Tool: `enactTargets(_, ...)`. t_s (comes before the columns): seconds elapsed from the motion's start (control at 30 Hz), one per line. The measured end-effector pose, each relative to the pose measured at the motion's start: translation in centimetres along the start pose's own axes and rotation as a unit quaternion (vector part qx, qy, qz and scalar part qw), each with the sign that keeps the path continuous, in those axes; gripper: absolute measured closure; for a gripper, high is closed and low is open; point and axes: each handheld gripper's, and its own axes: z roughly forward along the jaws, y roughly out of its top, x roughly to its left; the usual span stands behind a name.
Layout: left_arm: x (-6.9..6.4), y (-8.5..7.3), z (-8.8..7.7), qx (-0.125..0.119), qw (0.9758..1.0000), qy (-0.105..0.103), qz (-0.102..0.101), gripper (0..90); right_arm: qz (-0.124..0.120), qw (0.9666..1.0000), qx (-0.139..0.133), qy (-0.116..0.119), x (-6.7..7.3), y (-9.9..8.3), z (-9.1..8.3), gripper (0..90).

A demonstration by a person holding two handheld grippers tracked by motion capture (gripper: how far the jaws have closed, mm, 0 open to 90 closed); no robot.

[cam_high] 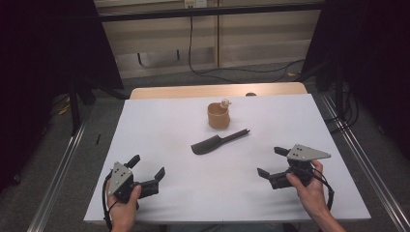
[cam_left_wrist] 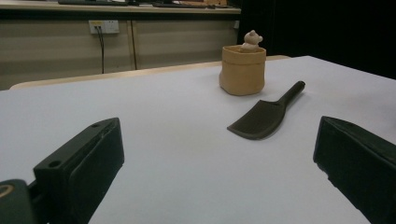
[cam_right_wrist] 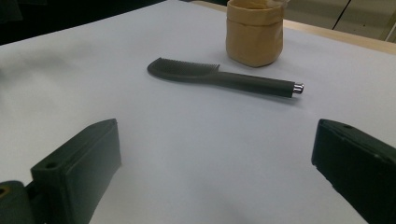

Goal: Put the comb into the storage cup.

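Observation:
A dark hairbrush (cam_high: 216, 141) lies flat near the middle of the white table (cam_high: 159, 121), its handle pointing to the back right. Behind it stands a small tan cup (cam_high: 218, 116) with a little bear figure (cam_high: 225, 102) on its rim. The left gripper view has the brush (cam_left_wrist: 267, 114) and cup (cam_left_wrist: 242, 70) ahead to the right. From the right gripper view the brush (cam_right_wrist: 219, 78) lies crosswise before the cup (cam_right_wrist: 255, 31). My left gripper (cam_high: 146, 166) rests open at the front left, and my right gripper (cam_high: 271, 162) is open at the front right. Both hold nothing.
A wooden tabletop edge (cam_high: 217, 90) runs behind the white sheet. Cables (cam_high: 232, 70) trail on the floor beyond, metal rails (cam_high: 63, 159) flank both sides, and a wall socket (cam_left_wrist: 103, 26) sits at the back.

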Motion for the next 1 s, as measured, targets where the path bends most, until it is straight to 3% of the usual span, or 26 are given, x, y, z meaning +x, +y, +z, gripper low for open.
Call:
enactTargets(0.37, 0.1, 0.0, -0.1, 0.0, 1.0, -0.001, 0.005, 2.1, 0.01, 0.9996, 0.025, -0.002, -0.7, 1.5, 2.3, 3.3)
enactTargets(0.5, 0.1, 0.0, 0.0, 0.0, 1.0, -0.005, 0.002, 2.1, 0.02, 0.9989, 0.037, 0.02, -1.3, 1.9, 2.9, 2.7)
enactTargets(0.6, 0.0, 0.0, -0.1, -0.001, 1.0, -0.005, 0.001, 2.1, 0.015, 0.9987, 0.047, 0.017, -1.5, 2.3, 3.1, 2.9)
enactTargets(0.83, 0.1, 0.0, -0.1, -0.001, 1.0, -0.004, 0.004, 2.1, 0.004, 0.9989, 0.043, 0.02, -2.0, 3.8, 4.1, 2.9)
enactTargets(1.0, 0.1, 0.1, -0.1, -0.001, 1.0, -0.005, 0.005, 2.1, -0.01, 0.9977, 0.065, 0.017, -2.1, 4.4, 5.2, 4.2)
